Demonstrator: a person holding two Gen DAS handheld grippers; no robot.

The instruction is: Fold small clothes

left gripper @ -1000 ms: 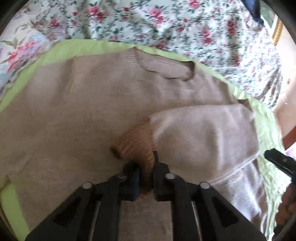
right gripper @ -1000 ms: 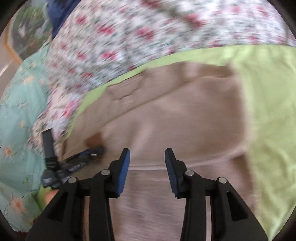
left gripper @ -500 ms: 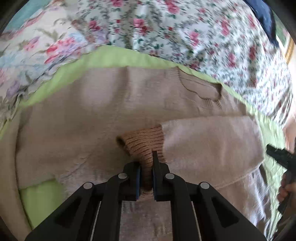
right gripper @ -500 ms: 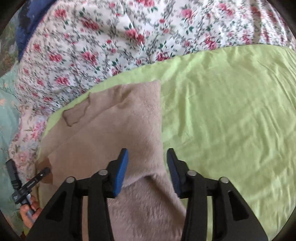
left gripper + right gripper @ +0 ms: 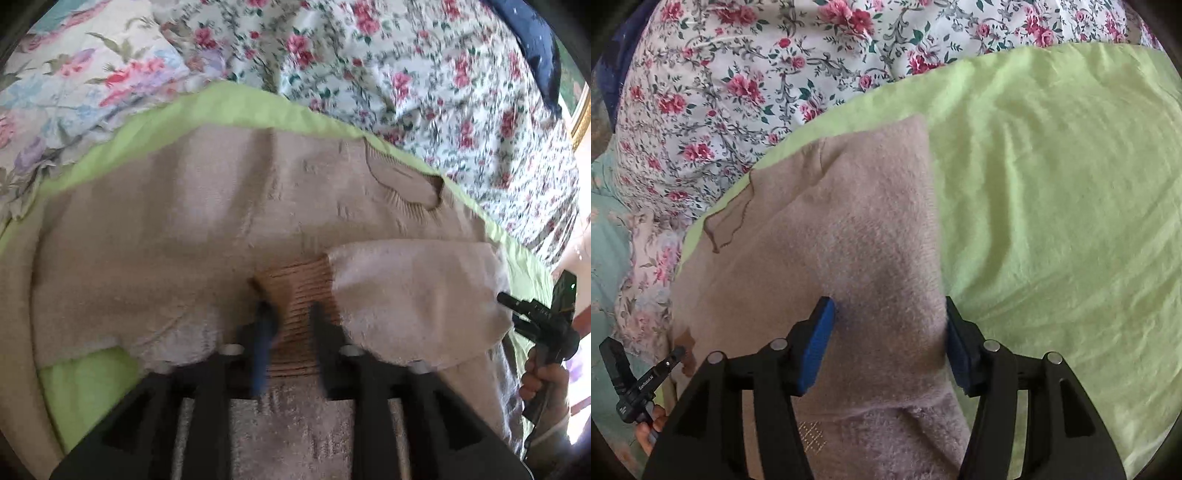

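Left wrist view first: floral bedspread behind, wrinkled and busy with red roses; over it a smooth lime-green sheet, and on that sheet a beige knit sweater, fuzzy, spread flat, neckline ribbed and curved. Folded across its chest, one sleeve, ending in a darker ribbed tan cuff. Left gripper opening right now, cuff lying between the fingers, pads seemingly off it, though blurred. Right wrist view: right gripper also opening, straddling the folded sleeve's soft bulge without pinching it. Likely risks: knit snagging on a pad as the left one pulls away, dragging the cuff off line; springy sleeve sliding back open once let go; right fingers closing on both layers, or catching the sheet beneath, and rumpling the fold. Smallest detail: loose fuzz along the sleeve edge.
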